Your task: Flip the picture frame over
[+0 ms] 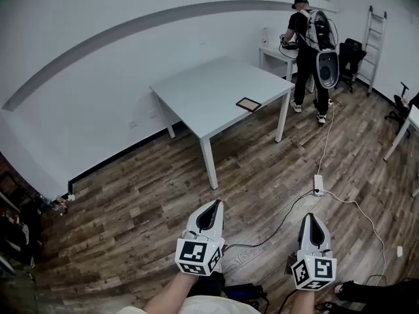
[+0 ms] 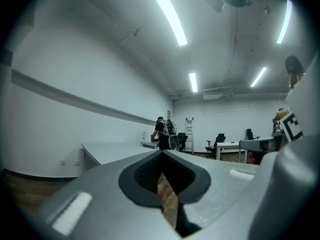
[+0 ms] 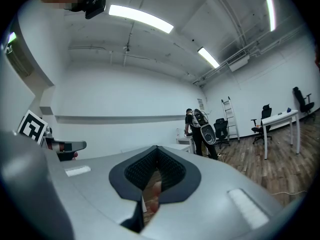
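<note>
Head view: we hold the left gripper (image 1: pixel 215 204) and right gripper (image 1: pixel 312 216) closed and empty, well apart from the picture frame (image 1: pixel 248 104) on the worktop (image 1: pixel 203 87).

Premises: sparse office-type test room. White tables (image 1: pixel 216 90), swivel chairs (image 1: pixel 351 52) and a ladder (image 1: pixel 375 38) stand on plank floor (image 1: pixel 163 195). Strip lights (image 2: pixel 169 15) overhead. Cables (image 1: pixel 353 205) trail loose. A person (image 1: pixel 306 44) wears backpack equipment.
</note>
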{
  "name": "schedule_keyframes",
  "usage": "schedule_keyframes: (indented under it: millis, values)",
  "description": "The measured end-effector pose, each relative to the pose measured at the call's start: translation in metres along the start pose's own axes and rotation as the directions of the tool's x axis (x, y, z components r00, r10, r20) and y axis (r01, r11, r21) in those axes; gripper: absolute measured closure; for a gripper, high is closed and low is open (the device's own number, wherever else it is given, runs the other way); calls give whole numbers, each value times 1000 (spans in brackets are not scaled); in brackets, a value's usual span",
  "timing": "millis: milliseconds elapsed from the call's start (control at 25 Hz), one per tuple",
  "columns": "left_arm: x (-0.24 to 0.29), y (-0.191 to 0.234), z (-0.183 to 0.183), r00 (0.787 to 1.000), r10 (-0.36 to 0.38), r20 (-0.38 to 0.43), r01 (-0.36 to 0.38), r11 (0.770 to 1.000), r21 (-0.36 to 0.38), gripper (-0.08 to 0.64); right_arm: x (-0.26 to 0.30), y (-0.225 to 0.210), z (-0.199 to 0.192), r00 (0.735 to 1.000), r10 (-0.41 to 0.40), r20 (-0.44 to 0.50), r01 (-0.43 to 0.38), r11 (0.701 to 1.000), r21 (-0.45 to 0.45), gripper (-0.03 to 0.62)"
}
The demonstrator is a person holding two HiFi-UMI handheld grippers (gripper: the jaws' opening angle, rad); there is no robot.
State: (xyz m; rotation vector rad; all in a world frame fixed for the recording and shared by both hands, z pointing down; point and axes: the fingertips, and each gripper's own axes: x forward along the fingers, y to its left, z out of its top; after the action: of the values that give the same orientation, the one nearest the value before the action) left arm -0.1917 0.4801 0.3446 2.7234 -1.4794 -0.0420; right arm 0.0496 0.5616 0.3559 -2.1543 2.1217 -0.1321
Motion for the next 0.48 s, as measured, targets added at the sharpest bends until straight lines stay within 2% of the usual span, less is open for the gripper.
schedule_keyframes:
  millis: [480]
  values:
    - [54, 4, -3, 1000, -25, 13, 25, 1000, -12, 560, 43, -17, -2, 1000, -1, -8, 0, 1000, -22, 566]
